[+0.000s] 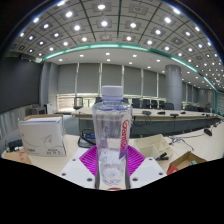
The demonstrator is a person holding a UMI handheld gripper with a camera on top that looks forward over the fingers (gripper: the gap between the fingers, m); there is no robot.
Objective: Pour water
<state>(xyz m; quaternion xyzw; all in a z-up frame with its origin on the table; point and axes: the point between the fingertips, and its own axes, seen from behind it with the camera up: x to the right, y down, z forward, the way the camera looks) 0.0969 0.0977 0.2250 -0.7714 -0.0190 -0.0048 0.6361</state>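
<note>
Conf rm; tongs (111, 160) level, clamping upright bottle (111, 125).

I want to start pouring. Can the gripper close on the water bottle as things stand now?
Probably yes. The water bottle stands upright between the gripper's pink pads, and nothing blocks it. Whether both pads already press on it, I cannot tell.

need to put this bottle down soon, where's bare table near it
Bare white table lies beyond the right finger. Left is crowded by a white cardboard box. The clear plastic bottle with red label sits in the gripper.
</note>
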